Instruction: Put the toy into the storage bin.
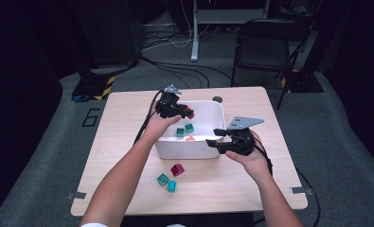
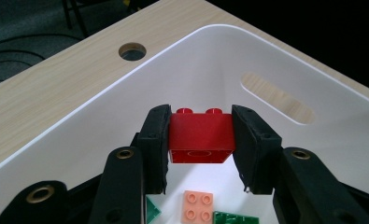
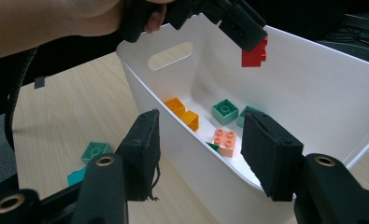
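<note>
My left gripper (image 1: 183, 110) hangs over the left part of the white bin (image 1: 220, 112), shut on a red two-stud brick (image 2: 201, 135) that its pads clamp by the sides. The red brick (image 3: 255, 53) is well above the bin floor. Inside the bin lie a salmon brick (image 3: 225, 139), green bricks (image 3: 225, 110) and an orange brick (image 3: 182, 111). My right gripper (image 1: 215, 137) is at the bin's front right rim, open, with one jaw outside and one inside the near wall (image 3: 191, 154). On the table in front lie a dark red brick (image 1: 177, 169), a green brick (image 1: 163, 179) and a cyan brick (image 1: 172, 186).
The wooden table (image 1: 251, 179) has a round cable hole (image 1: 217, 99) behind the bin. A black folding chair (image 1: 267, 42) and cables on the floor lie beyond the far edge. Both forearms come in from the bottom edge.
</note>
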`<action>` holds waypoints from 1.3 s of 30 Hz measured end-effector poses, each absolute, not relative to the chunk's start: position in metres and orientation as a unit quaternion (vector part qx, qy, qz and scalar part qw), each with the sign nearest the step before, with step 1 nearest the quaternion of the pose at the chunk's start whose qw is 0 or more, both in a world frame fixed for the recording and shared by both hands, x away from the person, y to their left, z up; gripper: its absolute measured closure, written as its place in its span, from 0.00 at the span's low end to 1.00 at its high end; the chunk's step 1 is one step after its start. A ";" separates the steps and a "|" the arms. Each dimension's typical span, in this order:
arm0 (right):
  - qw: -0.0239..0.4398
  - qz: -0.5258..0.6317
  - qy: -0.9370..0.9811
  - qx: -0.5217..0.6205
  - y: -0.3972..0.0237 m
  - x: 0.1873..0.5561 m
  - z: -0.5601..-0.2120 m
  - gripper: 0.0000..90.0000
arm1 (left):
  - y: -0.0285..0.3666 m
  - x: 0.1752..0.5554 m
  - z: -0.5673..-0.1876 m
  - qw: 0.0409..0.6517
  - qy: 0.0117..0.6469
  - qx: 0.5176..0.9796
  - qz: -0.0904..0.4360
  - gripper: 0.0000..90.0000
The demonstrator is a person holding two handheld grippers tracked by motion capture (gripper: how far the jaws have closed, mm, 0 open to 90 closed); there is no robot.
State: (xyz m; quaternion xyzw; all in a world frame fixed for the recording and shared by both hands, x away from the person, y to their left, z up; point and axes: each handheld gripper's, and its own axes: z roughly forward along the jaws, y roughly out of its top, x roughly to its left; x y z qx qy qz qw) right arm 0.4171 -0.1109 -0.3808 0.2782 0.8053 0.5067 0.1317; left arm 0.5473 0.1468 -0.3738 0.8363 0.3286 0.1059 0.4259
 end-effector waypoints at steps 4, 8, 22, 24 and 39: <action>0.129 0.509 0.804 0.280 -0.111 0.417 -0.381 0.51 | 0.145 0.554 -0.380 0.417 0.334 0.838 0.107 0.65; 0.128 0.510 0.803 0.280 -0.110 0.417 -0.382 0.51 | 0.143 0.557 -0.384 0.409 0.336 0.842 0.108 0.65; 0.125 0.509 0.803 0.282 -0.110 0.418 -0.383 0.51 | 0.153 0.532 -0.361 0.407 0.316 0.845 0.146 0.53; 0.128 0.509 0.804 0.280 -0.110 0.418 -0.383 0.51 | 0.157 0.525 -0.354 0.413 0.311 0.843 0.148 0.52; 0.127 0.507 0.806 0.279 -0.108 0.417 -0.382 0.49 | 0.195 0.470 -0.328 0.438 0.304 0.834 0.144 0.52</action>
